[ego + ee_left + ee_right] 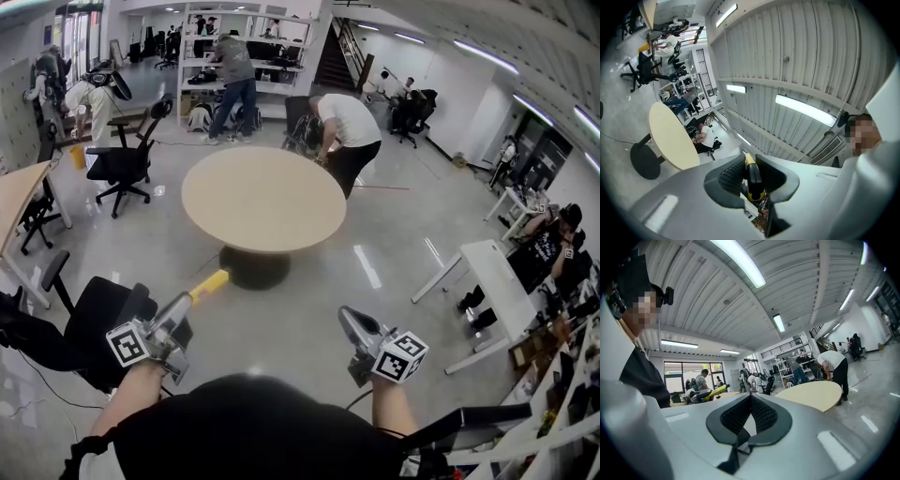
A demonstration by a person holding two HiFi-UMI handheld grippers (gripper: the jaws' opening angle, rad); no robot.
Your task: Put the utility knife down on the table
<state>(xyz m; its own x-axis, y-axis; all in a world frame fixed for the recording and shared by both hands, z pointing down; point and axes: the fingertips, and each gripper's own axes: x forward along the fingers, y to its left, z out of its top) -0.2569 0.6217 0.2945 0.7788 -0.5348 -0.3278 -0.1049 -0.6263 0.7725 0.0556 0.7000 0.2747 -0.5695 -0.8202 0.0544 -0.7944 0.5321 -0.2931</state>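
A yellow-and-black utility knife (212,282) sticks out forward from my left gripper (187,298), which is shut on it; both hang in the air above the floor, short of the round beige table (263,199). In the left gripper view the knife (753,180) sits pinched between the black ribbed pads (732,174), with the table (670,136) far off to the left. My right gripper (349,323) is lower right of the table, jaws together and holding nothing. In the right gripper view its tips (750,401) meet, and the table (815,394) and the knife (715,391) show beyond.
A black office chair (103,319) stands just left of my left gripper, another (122,164) further back. A person in a white shirt (349,131) bends at the table's far right edge. A white desk (497,281) stands at the right, a wooden desk (19,192) at the left.
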